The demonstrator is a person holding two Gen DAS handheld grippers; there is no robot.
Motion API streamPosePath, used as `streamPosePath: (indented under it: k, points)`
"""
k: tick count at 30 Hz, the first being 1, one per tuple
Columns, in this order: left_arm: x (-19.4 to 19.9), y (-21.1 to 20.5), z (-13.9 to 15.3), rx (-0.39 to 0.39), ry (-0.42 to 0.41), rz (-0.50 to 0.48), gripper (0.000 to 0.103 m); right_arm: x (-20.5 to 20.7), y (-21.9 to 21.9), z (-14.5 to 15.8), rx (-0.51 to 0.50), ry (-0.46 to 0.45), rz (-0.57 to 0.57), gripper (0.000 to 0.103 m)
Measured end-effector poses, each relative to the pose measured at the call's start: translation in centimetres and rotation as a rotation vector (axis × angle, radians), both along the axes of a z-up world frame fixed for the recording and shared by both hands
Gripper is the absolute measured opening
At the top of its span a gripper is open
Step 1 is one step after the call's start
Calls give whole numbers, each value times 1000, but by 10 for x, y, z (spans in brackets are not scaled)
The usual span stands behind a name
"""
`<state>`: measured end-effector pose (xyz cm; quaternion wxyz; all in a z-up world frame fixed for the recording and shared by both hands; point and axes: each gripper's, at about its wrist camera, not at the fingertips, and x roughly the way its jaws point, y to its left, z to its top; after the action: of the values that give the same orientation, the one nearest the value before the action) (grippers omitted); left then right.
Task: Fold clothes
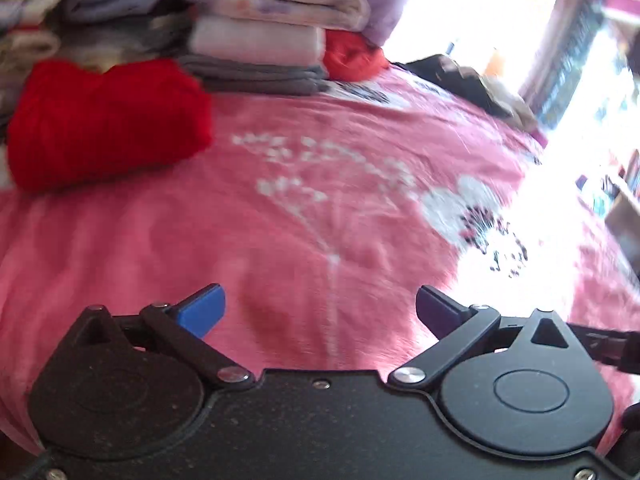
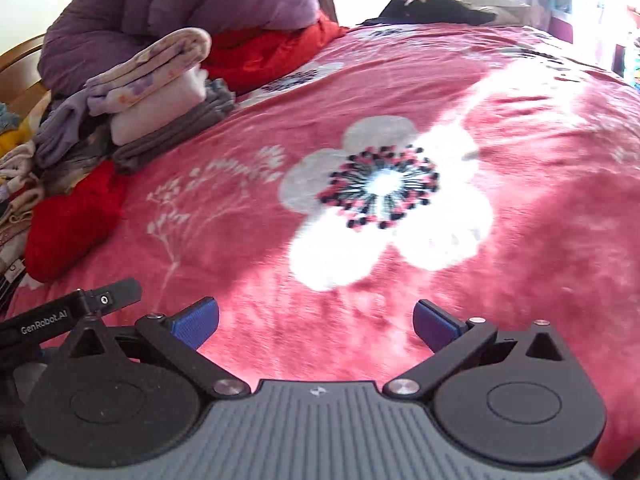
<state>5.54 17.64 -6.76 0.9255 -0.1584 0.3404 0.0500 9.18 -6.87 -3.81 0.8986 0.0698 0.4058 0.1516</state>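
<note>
My left gripper (image 1: pixel 320 310) is open and empty, low over a pink flowered blanket (image 1: pixel 320 208). My right gripper (image 2: pixel 316 322) is open and empty over the same blanket (image 2: pixel 520 168), near a big white flower print (image 2: pixel 384 200). A folded red garment (image 1: pixel 104 124) lies at the left, also seen in the right wrist view (image 2: pixel 72 216). Behind it stands a stack of folded clothes (image 1: pixel 260 40), also in the right wrist view (image 2: pixel 160 88). A dark heap of unfolded clothes (image 1: pixel 460 76) lies at the far side of the bed, also in the right wrist view (image 2: pixel 440 10).
A purple quilt (image 2: pixel 180 4) is bundled behind the stacks. A red cloth (image 2: pixel 272 52) lies beside it. The left gripper's body (image 2: pixel 60 320) shows at the right wrist view's lower left. Bright window light falls on the right side of the bed.
</note>
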Motion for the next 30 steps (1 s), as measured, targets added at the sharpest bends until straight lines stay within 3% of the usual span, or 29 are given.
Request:
streamPosePath:
  k: [4, 9, 14, 19, 25, 30]
  points:
    - [16, -34, 5, 4, 14, -73, 102, -15, -39, 4, -56, -29, -77, 103]
    - [21, -94, 9, 104, 64, -114, 102, -30, -74, 7, -117, -44, -156, 103]
    - [20, -130, 13, 91, 46, -169, 102, -45, -105, 7, -139, -47, -230, 103]
    - [13, -168, 20, 183, 23, -206, 102, -59, -133, -4, -143, -27, -285, 103]
    - [-4, -186, 19, 198, 46, -241, 102, -60, -144, -7, -139, -43, -278, 103]
    - [-10, -181, 15, 227, 54, -199, 102, -55, -143, -10, -123, -61, -249, 103]
